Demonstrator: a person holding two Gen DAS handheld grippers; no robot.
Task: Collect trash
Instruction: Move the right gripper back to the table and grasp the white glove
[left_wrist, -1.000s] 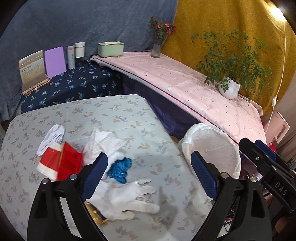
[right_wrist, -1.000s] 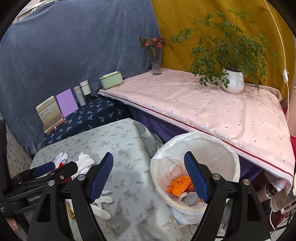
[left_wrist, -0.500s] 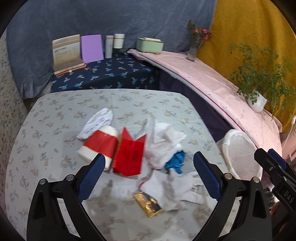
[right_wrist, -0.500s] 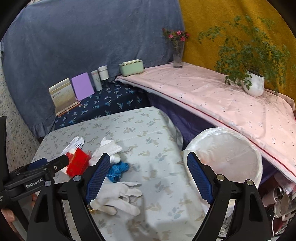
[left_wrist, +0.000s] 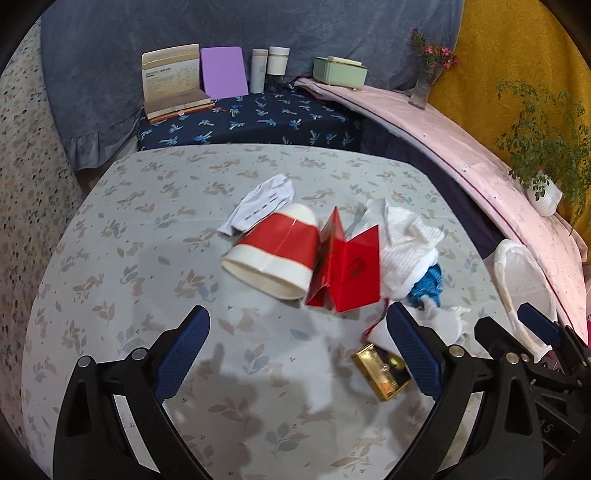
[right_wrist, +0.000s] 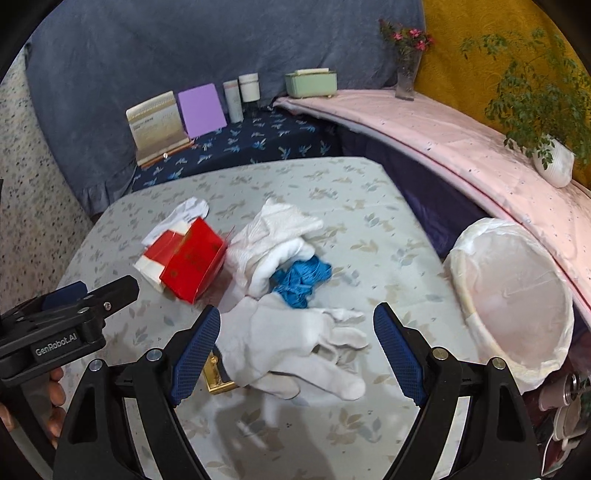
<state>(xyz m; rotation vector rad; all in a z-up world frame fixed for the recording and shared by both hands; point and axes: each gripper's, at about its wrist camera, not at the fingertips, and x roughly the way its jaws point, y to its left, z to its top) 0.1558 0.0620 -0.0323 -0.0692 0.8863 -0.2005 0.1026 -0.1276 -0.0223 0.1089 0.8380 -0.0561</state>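
Right wrist view, left to right: the left gripper edges in empty over a table still strewn with a paper cup, a red box, white cloths, a blue wad, a gold box and a white glove. The right gripper, jaws wide and holding nothing, hovers astride that glove. Beside the table the lined bin waits, so most collecting seems left to do.
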